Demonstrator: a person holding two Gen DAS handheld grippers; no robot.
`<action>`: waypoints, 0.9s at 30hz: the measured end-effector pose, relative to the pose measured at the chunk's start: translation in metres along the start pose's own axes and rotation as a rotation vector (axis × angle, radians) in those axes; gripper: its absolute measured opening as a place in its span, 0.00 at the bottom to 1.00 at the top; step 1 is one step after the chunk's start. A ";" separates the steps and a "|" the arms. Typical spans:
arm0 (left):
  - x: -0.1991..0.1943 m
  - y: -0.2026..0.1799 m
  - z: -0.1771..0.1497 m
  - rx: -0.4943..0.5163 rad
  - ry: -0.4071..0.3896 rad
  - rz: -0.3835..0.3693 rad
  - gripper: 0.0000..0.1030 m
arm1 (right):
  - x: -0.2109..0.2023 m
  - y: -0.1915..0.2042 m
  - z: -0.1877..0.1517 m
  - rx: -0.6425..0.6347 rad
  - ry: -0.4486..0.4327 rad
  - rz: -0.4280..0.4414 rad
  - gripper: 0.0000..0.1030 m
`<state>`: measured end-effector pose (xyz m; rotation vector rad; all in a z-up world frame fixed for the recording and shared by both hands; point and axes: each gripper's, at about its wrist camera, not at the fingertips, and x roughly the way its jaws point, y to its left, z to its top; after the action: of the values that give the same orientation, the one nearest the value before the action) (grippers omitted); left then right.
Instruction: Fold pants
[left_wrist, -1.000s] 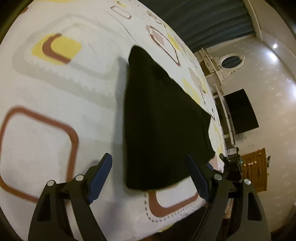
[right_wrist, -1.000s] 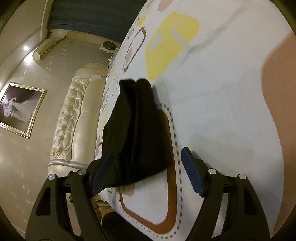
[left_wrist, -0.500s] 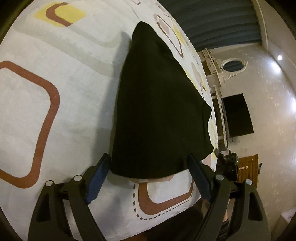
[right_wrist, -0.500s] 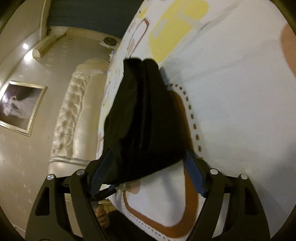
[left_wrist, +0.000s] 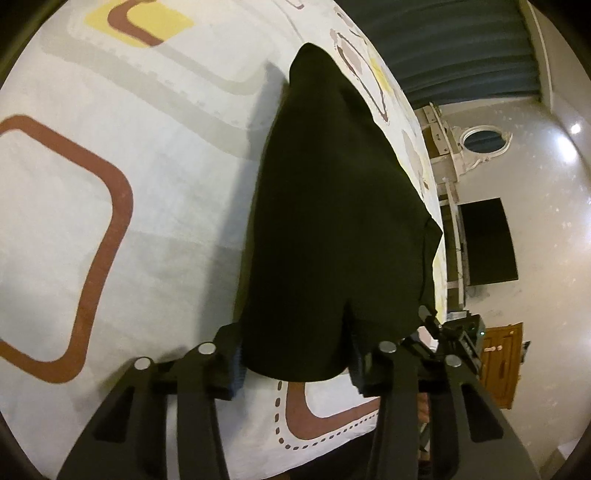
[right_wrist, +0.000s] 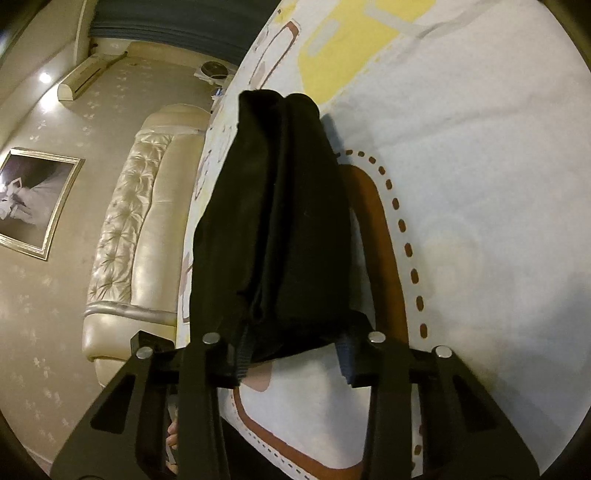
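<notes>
The pants (left_wrist: 332, 221), black matte cloth folded to a long tapering shape, lie on a bed's patterned white sheet (left_wrist: 129, 229) near its edge. The left gripper (left_wrist: 295, 363) and right gripper (right_wrist: 293, 354) both tilt downward, their jaws having just been closing, each now pinching the pants' near hem between blue ribbed pads (right_wrist: 345, 358).

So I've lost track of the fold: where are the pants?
The black pants lie on the patterned bedsheet, near end between both hand-held grippers.
</notes>
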<state>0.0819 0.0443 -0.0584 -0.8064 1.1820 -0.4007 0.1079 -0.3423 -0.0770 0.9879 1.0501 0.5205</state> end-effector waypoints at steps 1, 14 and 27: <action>-0.001 -0.001 -0.001 0.005 -0.003 0.008 0.40 | -0.001 0.001 -0.001 -0.006 -0.001 0.000 0.34; -0.016 -0.013 -0.021 0.055 0.002 0.075 0.39 | -0.021 0.003 -0.025 -0.021 0.046 0.004 0.32; -0.009 -0.007 -0.016 0.087 0.003 0.078 0.42 | -0.017 -0.018 -0.034 0.019 0.047 0.034 0.33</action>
<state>0.0650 0.0399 -0.0495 -0.6829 1.1869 -0.3859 0.0686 -0.3503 -0.0897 1.0154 1.0830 0.5649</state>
